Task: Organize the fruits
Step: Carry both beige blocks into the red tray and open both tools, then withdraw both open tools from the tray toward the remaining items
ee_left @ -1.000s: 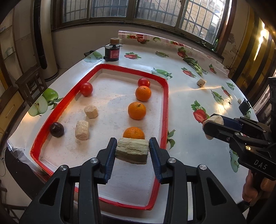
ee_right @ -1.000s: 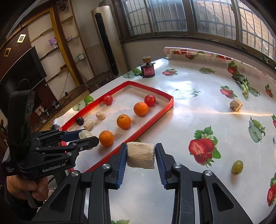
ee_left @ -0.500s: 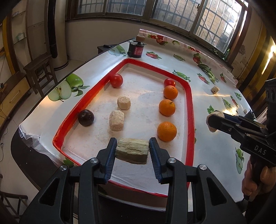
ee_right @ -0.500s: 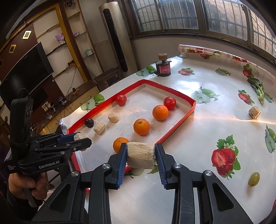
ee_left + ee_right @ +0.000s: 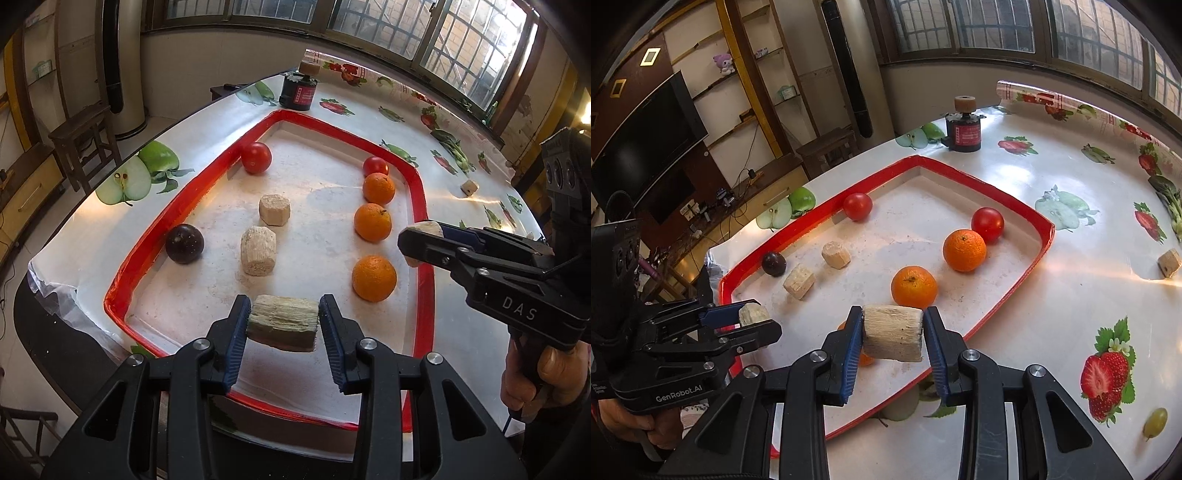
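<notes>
A red-rimmed tray (image 5: 419, 206) holds three oranges (image 5: 373, 278) in a row on its right side, two tomatoes (image 5: 256, 157), a dark plum (image 5: 184, 243) and two pale sugarcane chunks (image 5: 258, 250). My left gripper (image 5: 283, 328) is shut on a sugarcane chunk (image 5: 283, 326), above the tray's near end. My right gripper (image 5: 892, 334) is shut on another sugarcane chunk (image 5: 893, 332), above the tray's near right part, over the nearest orange. Each gripper shows in the other's view (image 5: 424, 243) (image 5: 753, 321).
A black jar with a cork lid (image 5: 298, 90) stands beyond the tray. A loose sugarcane chunk (image 5: 1169, 262) and a green grape (image 5: 1155, 422) lie on the fruit-print tablecloth to the right. The table edge (image 5: 55, 295) runs close on the left, with a stool (image 5: 86, 144) beyond.
Both grippers moved left with their chunks. The left now hangs over the tray's near end; the right moved from beside the tray to over it.
</notes>
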A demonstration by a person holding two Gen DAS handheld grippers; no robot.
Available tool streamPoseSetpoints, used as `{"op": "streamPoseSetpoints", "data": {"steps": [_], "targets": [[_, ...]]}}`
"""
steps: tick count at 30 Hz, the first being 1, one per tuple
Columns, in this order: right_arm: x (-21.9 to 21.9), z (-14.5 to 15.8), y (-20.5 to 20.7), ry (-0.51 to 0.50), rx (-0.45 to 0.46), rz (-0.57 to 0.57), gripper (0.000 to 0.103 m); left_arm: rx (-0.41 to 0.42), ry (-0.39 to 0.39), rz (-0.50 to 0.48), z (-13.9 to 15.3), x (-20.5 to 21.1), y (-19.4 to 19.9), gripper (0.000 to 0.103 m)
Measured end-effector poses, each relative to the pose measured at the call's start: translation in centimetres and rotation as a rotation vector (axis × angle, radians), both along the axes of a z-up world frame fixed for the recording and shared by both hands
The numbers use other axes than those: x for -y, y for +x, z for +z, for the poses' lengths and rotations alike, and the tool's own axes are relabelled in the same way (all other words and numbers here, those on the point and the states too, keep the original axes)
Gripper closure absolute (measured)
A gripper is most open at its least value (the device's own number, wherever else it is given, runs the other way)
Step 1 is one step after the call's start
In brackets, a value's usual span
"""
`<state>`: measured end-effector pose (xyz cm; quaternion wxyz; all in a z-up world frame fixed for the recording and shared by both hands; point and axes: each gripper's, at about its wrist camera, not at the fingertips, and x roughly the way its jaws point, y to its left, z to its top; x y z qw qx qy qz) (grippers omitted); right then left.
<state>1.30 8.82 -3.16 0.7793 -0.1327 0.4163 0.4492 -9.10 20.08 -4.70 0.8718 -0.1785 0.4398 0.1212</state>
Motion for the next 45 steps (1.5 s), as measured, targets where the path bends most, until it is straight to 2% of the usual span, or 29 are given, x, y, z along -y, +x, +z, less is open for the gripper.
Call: {"op": "streamPoseSetpoints", "data": {"steps": [9, 16, 23, 27, 31, 45], "targets": [[-1.2, -2.0, 1.1, -0.053, -0.004, 0.011, 0.070, -0.033, 0.008, -0.009, -1.3, 0.1, 1.1, 0.067], [-1.1, -2.4, 1.5, -0.045, -0.025, 0.006, 0.066, -0.042, 0.023, -0.003, -1.3, 0.0, 1.3, 0.067], [-0.6, -1.9, 1.3, -0.033, -0.022, 0.003, 0.064, -0.062, 0.041, 0.004, -1.3, 0.2, 1.3, 0.066], [0.3, -1.0, 1.2, -0.014, -0.014, -0.007, 0.062, -0.056, 0.047, 0.019, -0.9, 0.2, 1.0, 0.054], [1.4, -0.1, 1.1, 0.007, -0.005, -0.021, 0.059, -0.050, 0.054, 0.018, -0.6, 0.3, 0.8, 0.054], [6.2, 1.0, 1.2, 0.034, -0.001, -0.094, 0.059, -0.038, 0.073, -0.001, 0.6, 1.8, 0.7, 0.054]]}}
